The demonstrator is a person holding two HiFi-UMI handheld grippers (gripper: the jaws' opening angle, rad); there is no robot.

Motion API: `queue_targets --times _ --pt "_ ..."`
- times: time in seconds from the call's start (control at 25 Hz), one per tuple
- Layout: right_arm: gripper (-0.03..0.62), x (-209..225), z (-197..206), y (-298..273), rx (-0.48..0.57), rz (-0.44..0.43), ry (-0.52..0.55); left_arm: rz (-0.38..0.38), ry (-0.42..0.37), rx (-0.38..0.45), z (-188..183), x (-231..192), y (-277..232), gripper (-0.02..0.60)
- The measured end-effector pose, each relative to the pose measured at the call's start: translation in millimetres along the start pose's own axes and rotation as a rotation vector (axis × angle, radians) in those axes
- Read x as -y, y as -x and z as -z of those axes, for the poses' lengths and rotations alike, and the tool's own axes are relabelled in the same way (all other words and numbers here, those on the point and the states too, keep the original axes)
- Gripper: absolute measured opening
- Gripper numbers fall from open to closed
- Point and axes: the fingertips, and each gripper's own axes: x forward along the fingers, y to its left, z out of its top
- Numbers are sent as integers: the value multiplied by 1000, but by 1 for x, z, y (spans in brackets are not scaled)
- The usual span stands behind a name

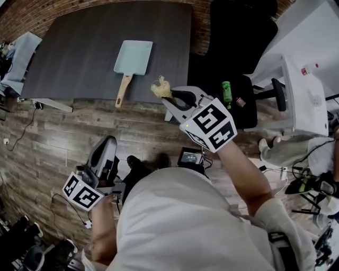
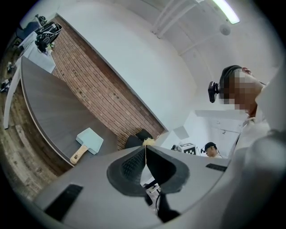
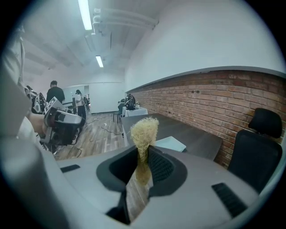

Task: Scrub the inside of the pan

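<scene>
A dark grey bench (image 1: 74,58) stood on a wood-plank floor (image 1: 47,143), its far side against a brick wall (image 1: 32,13). One thing lay on it: a pale blue rectangular pan (image 1: 133,56), flat and open side up, towards the right end. Its wooden handle (image 1: 123,90) pointed at the near edge and ended just short of it.

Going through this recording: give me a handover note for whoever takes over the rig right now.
Left gripper: jaws shut, empty, over the floor.
Right gripper: jaws shut on the yellow scrubber, short of the pan.
Pan: light blue, wooden handle, lying on the dark table, nothing touching it.
Done: scrubber is in the grip.
Left: bring it to the pan and scrub the inside.
</scene>
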Motion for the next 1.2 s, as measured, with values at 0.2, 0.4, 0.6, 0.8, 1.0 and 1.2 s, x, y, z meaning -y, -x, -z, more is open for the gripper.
queue_targets --times 0.2,0.4,0.6,0.8,1.0,1.2 --pt "78 -7 -2 16 51 -13 -84 6 -5 -6 -2 2 5 15" --pt "77 -24 -4 30 123 -34 -211 13 -15 -21 -6 2 19 15" --pt "77 -37 -8 30 168 -31 -325 28 -1 -53 -8 -5 33 15" --pt "77 -46 -22 31 195 6 -332 84 -14 -74 -22 -1 30 15" --pt "77 -55 -22 36 204 35 -335 121 -14 -82 -23 4 33 15" --pt "77 -61 -22 39 209 51 -345 151 -14 -81 -26 9 37 17"
